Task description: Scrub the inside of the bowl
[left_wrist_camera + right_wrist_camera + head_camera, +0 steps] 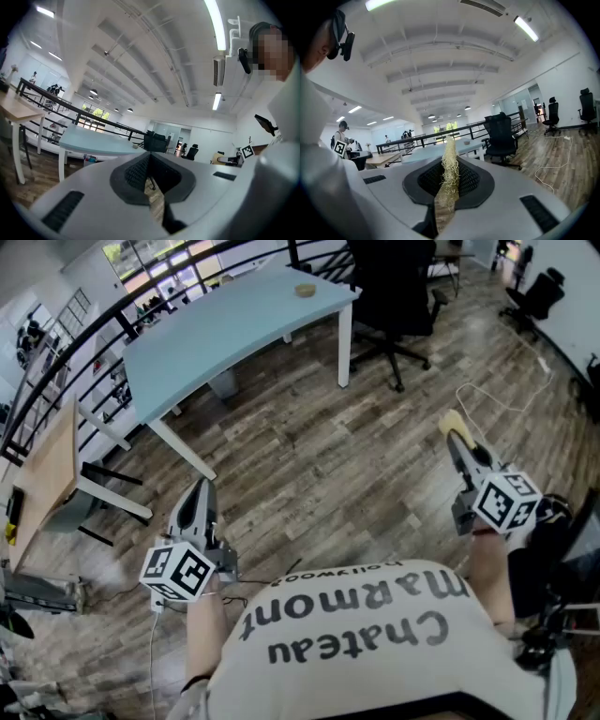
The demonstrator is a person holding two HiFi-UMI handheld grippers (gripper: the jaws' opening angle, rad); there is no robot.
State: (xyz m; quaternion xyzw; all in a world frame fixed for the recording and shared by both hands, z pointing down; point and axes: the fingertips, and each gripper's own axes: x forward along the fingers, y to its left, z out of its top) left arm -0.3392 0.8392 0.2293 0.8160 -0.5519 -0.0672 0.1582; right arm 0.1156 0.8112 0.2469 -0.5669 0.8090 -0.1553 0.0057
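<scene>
straw-coloured fibrous scrubber [450, 149] pinched flat in right gripper [449, 169]; left gripper [150, 163] pressed together.

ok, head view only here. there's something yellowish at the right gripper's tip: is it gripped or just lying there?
Observer: Gripped. In the right gripper view, the right gripper has its jaws shut on a strip of fibrous scrubber, which sticks out past the tips.
Operator: and the left one, anything in it?
Observer: No. The left gripper view shows the left gripper with its jaws shut and nothing between the pads.
Operator: anyone else around? I only see floor and tables.
Observer: Yes. In the right gripper view a person stands far off, at that view's left, near the railing.
</scene>
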